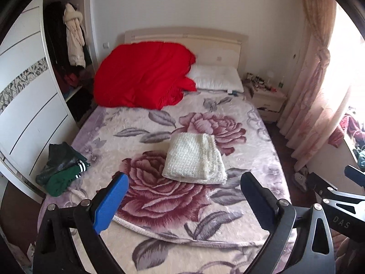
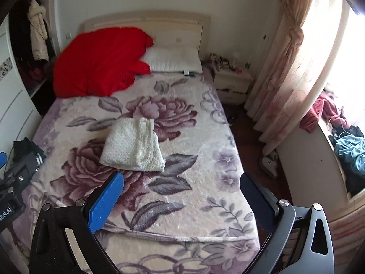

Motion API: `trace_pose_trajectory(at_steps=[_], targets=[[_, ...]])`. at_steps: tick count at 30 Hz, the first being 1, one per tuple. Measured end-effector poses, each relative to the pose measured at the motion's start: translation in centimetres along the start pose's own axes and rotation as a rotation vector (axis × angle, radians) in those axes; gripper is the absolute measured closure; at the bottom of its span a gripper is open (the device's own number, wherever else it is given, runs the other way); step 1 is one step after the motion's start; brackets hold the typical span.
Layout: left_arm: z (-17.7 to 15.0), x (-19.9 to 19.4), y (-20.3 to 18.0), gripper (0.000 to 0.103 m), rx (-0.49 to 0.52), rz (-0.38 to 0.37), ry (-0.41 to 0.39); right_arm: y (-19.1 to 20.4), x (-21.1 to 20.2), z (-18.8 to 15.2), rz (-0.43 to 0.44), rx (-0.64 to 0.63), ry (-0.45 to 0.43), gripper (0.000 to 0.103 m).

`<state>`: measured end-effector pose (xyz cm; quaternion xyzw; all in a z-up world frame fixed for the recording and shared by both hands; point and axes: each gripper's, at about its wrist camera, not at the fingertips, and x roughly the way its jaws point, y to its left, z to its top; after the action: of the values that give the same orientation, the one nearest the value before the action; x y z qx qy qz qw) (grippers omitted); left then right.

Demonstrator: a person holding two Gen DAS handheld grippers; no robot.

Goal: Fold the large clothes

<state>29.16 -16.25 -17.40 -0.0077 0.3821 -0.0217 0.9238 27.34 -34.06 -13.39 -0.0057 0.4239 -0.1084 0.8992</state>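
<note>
The cream knitted garment (image 1: 195,158) lay folded mid-bed on the floral blanket (image 1: 159,205), seemingly done, while the crumpled green-and-black clothes (image 1: 61,169) at the left edge awaited both wide-open, empty grippers: left gripper (image 1: 184,188), right gripper (image 2: 182,187).

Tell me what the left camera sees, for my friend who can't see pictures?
A folded white knit garment lies mid-bed on a rose-patterned blanket. The left gripper hovers open before it; a crumpled green garment sits at the bed's left edge.
</note>
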Motion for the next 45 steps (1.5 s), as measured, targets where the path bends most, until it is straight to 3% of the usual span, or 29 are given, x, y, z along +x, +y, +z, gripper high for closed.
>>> trace_pose_trajectory(at_steps=[11,19,32,45], targets=[[-2.1,-8.6,-0.3,0.003,0.004,0.027,-0.088,-2.3,-13.1,-3.0,0.029,0.019,-0.128,0.0],[-2.6,-10.7,0.0,0.003,-0.004,0.033,-0.124,-2.3,-18.0,-4.0,0.028,0.006,-0.198,0.0],[-3.1,-13.2,0.1,0.0,-0.018,0.056,-0.182,-2.3,-20.5,-4.5,0.06,-0.001,-0.251,0.0],[-3.7,-13.8,0.0,0.0,-0.014,0.059,-0.182,-2.6,-21.4,-4.4,0.078,-0.01,-0.266,0.0]])
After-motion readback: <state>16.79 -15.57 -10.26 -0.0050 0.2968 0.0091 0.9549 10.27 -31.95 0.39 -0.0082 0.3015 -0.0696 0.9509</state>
